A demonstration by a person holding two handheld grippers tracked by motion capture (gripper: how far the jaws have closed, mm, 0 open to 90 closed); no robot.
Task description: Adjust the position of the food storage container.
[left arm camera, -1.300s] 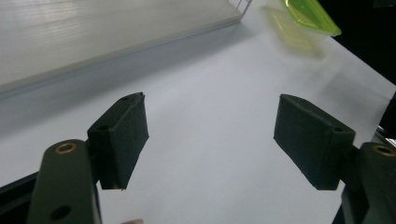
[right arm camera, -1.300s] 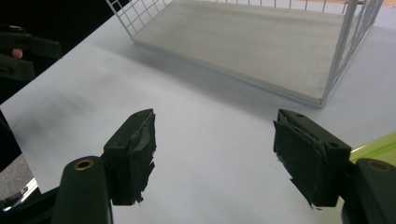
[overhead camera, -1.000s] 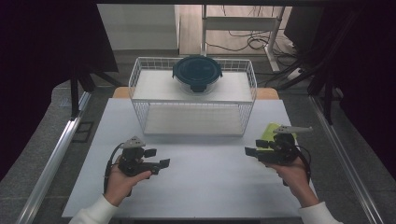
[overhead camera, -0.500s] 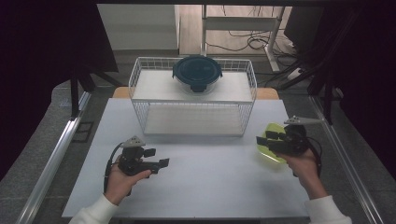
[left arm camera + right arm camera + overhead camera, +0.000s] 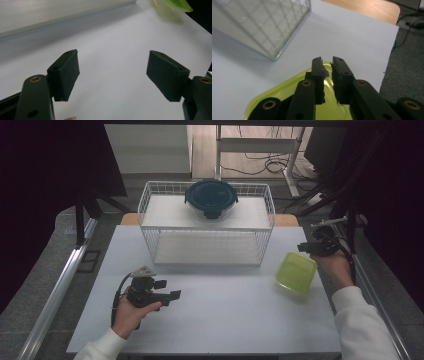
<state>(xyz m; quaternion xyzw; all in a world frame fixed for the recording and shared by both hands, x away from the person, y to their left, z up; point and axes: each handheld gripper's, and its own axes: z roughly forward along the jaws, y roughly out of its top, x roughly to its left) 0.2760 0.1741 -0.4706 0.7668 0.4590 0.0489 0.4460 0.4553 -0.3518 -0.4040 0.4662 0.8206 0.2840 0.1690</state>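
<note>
A lime-green plastic container [image 5: 296, 271] lies on the white table at the right. My right gripper [image 5: 305, 247] hovers just beyond its far right corner, near the table's edge. In the right gripper view the jaws [image 5: 327, 61] have just been closing and stand almost shut above the green container [image 5: 287, 92], with a thin slit and nothing between them. My left gripper [image 5: 169, 289] rests low over the table at the front left. Its wide-open jaws [image 5: 113, 62] are empty and point toward the green container [image 5: 175, 5].
A white wire basket [image 5: 150, 237] stands across the middle back of the table [image 5: 225, 320]. A round container with a dark teal lid [image 5: 211, 197] sits on top of it. The basket's corner [image 5: 269, 27] is to the left of my right gripper.
My right gripper has left the green container and moved right toward the table's edge while its jaws closed. The container stayed in place. The left gripper has not moved.
</note>
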